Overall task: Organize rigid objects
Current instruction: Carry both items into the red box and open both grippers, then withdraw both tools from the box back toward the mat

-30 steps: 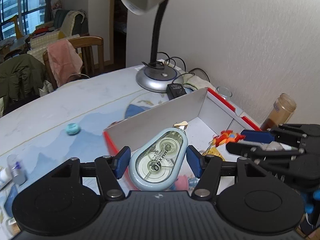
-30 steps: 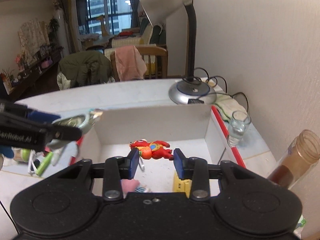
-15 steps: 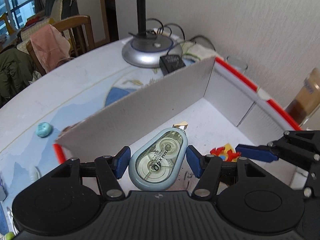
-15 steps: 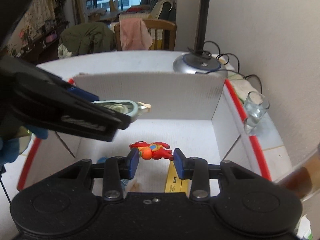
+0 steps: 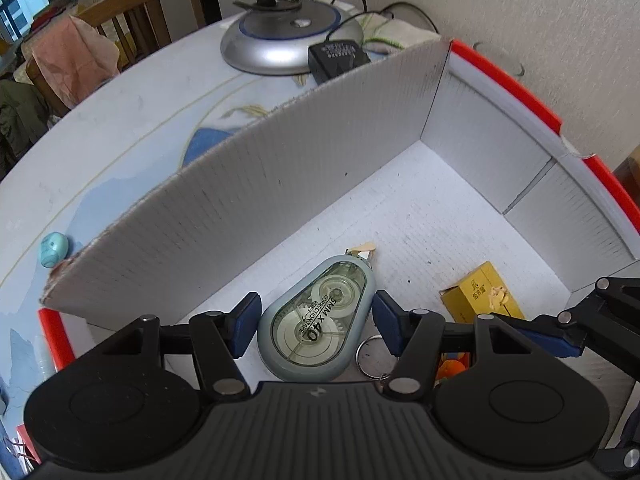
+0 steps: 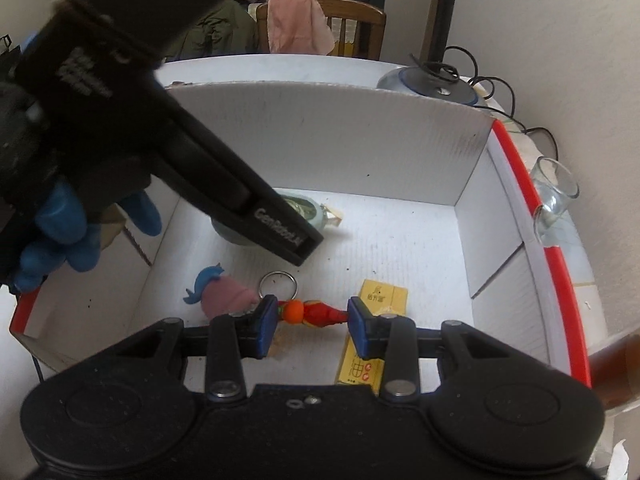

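Note:
My left gripper [image 5: 316, 320] is shut on a pale blue correction tape dispenser [image 5: 318, 326] and holds it low inside the white cardboard box with red rim [image 5: 304, 184]. My right gripper [image 6: 312, 320] is shut on a small red and orange toy figure [image 6: 312, 312], low over the box floor [image 6: 400, 240]. The left gripper's arm crosses the right wrist view and hides most of the dispenser [image 6: 304, 204].
On the box floor lie a yellow carton [image 6: 380, 304], a metal key ring [image 6: 278, 284] and a pink and blue toy [image 6: 224, 294]. Outside stand a lamp base [image 5: 280, 40], a black adapter [image 5: 336, 60], a glass [image 6: 554, 192] and a teal object [image 5: 52, 248].
Both grippers have moved forward and down into the box, each still holding its object. The toy figure now hangs just above the floor near the key ring.

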`<state>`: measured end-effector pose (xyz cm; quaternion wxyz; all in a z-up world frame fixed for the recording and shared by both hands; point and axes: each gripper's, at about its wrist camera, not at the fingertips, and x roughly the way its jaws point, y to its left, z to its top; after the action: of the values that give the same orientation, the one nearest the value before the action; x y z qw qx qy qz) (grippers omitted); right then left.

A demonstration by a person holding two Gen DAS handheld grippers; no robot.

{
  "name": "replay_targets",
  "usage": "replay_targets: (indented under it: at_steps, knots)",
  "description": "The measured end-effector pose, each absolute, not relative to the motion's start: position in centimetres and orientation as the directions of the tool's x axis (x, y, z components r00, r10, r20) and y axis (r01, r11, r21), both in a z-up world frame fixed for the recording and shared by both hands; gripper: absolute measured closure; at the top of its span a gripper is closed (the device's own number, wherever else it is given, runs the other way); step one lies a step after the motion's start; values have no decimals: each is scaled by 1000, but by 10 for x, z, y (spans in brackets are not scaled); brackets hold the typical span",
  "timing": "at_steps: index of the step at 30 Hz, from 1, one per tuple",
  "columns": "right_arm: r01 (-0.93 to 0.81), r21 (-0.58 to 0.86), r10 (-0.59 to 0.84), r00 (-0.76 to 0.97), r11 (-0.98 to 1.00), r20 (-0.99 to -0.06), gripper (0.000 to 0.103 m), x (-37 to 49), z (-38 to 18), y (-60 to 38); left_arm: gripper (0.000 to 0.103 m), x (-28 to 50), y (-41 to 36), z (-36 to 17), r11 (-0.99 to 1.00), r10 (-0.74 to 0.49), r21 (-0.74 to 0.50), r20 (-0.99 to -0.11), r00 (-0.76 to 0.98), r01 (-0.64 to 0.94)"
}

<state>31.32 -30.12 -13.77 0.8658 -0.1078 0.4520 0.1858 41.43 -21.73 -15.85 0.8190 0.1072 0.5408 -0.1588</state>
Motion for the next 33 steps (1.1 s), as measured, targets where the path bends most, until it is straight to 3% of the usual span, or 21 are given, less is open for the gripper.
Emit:
replay_targets:
  at_steps: [10, 22, 33]
  knots:
    - [-412, 2, 228, 499, 911, -836, 65, 320, -141, -304, 45, 419, -217, -171, 927, -122, -12, -954, 273, 374]
    - [-380, 36, 235, 494, 924, -837, 54, 317, -134, -311, 43, 401, -201, -140, 932, -211, -82, -914, 346, 352]
    - [-374, 42, 256, 546, 927, -798, 52, 297, -103, -311, 43, 366, -184, -95, 931, -273, -114, -849, 452, 348]
